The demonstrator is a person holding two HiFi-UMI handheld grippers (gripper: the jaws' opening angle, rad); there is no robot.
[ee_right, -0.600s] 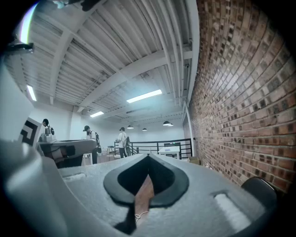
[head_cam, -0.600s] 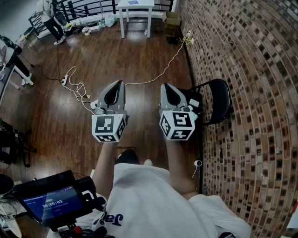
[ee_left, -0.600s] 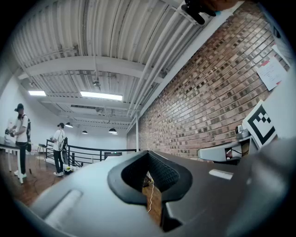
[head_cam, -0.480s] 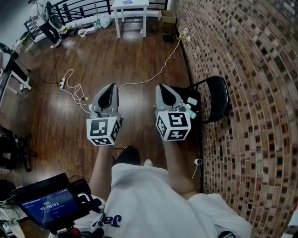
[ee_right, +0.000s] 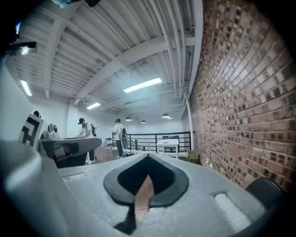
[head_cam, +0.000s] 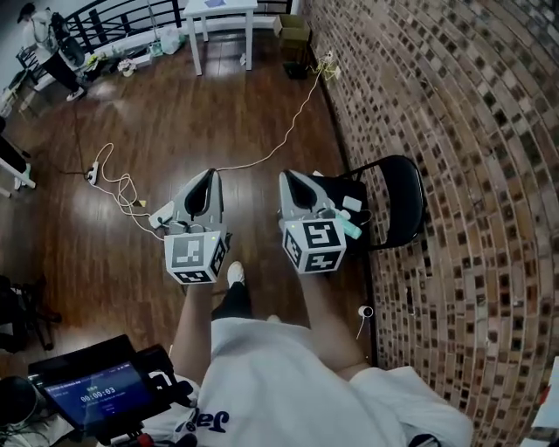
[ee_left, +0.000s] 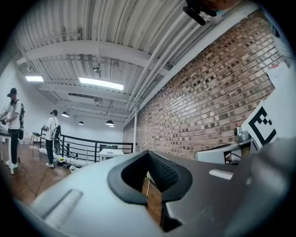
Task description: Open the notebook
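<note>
Notebook indiscernible; right gripper (head_cam: 290, 179) (jaws together) near brick wall (head_cam: 454, 131) edge.

White table (head_cam: 223, 7) cut by top edge; chair (head_cam: 403, 196) partly behind right gripper (head_cam: 288, 178).

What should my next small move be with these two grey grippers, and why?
Probably step forward toward the small white four-legged table at the far end of the brown wooden floor. No notebook shows in any view, and the left gripper and right gripper are both shut, empty and held out level over the floor, so nothing to open is at hand yet.
</note>
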